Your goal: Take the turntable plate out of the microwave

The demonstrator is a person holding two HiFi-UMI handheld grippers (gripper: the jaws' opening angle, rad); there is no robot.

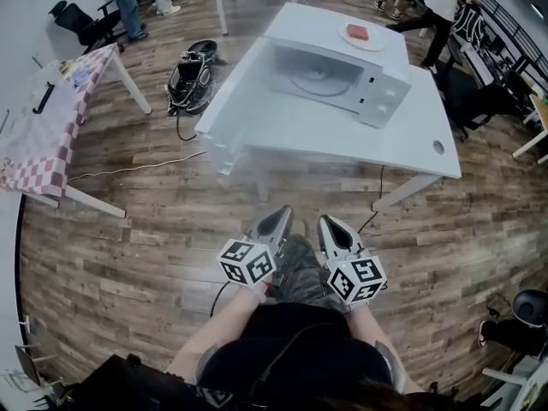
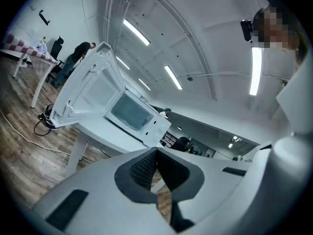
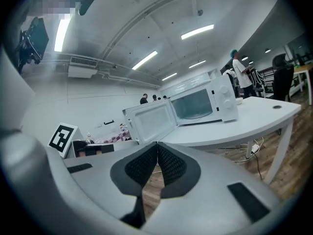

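Note:
A white microwave (image 1: 377, 88) stands on a white table (image 1: 411, 139) ahead of me, its door (image 1: 233, 101) swung wide open to the left. The glass turntable plate (image 1: 321, 78) lies inside the cavity. Both grippers are held low in front of my body, well short of the table. My left gripper (image 1: 282, 216) is shut with nothing between its pads; in the left gripper view (image 2: 156, 152) it faces the microwave (image 2: 131, 112) and door (image 2: 83, 89). My right gripper (image 1: 329, 223) is likewise shut and empty, with its tips (image 3: 157, 145) aimed at the microwave (image 3: 203, 103).
A small plate with something red (image 1: 362, 35) sits on top of the microwave. A black floor appliance with a cable (image 1: 192, 77) lies left of the table. A checkered-cloth table (image 1: 47, 135) stands at far left. People and chairs are at the back.

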